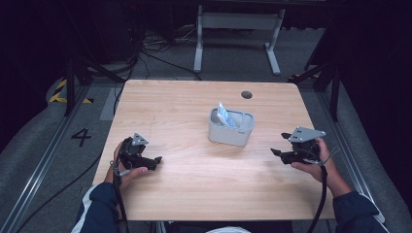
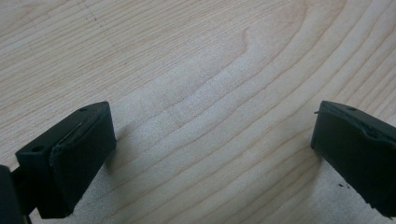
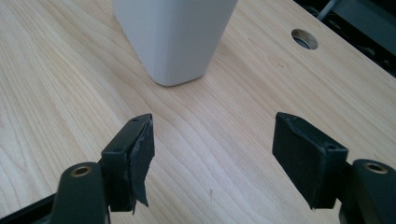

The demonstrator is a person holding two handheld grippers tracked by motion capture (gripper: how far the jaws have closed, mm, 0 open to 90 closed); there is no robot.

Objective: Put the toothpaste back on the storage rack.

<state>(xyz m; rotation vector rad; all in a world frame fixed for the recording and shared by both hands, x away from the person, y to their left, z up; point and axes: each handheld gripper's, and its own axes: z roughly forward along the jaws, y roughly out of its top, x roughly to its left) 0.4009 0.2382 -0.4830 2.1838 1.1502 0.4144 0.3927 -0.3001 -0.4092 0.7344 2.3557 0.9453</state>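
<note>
A grey rectangular bin (image 1: pixel 231 128) stands near the middle of the wooden table (image 1: pixel 194 179), with a white and blue packet (image 1: pixel 225 116) leaning inside it. My left gripper (image 1: pixel 156 160) rests low at the table's left, held by a hand, jaws wide apart over bare wood (image 2: pixel 210 135). At the right, my right gripper (image 1: pixel 278 153) points toward the bin, open with nothing between its fingers. In the right gripper view the bin's pale wall (image 3: pixel 175 37) rises just ahead of the gripper (image 3: pixel 212 149).
A round cable hole (image 1: pixel 247 94) sits near the table's far edge, also seen as a hole (image 3: pixel 304 38) in the right gripper view. Beyond the table stands a white desk frame (image 1: pixel 238 34) on the grey floor, with cables.
</note>
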